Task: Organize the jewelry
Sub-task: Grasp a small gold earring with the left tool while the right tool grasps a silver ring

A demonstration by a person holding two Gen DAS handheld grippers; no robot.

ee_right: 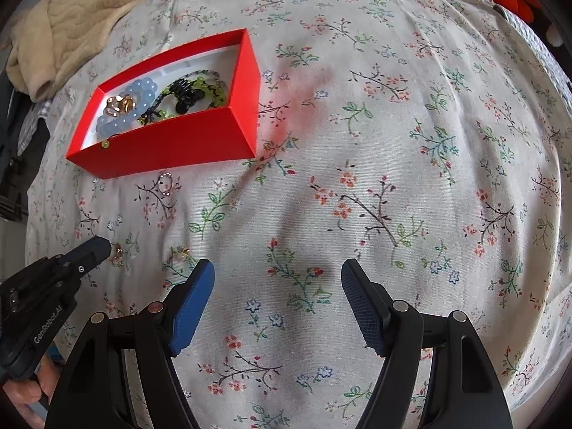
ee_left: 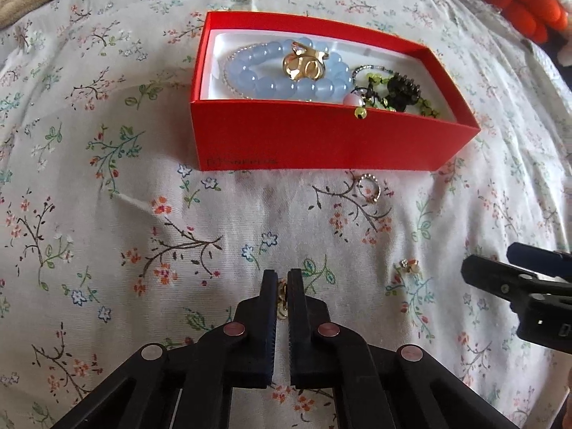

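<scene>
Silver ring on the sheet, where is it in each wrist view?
Left wrist: silver ring right of centre, on the sheet just in front of the red box's near wall.
Right wrist: ring left of centre, just below the box's near wall.
Shared landmark: the red box.

Both wrist views low over floral sheet (ee_left: 107, 214), facing red box (ee_left: 321, 143); right view farther.

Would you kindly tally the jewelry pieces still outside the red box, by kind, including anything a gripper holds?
Silver ring on the bedspread near the box: 1
Small gold-and-white piece lying loose on the bedspread: 1
Small gold piece pinched in the left gripper: 1
Total: 3
The open right gripper holds nothing.
</scene>
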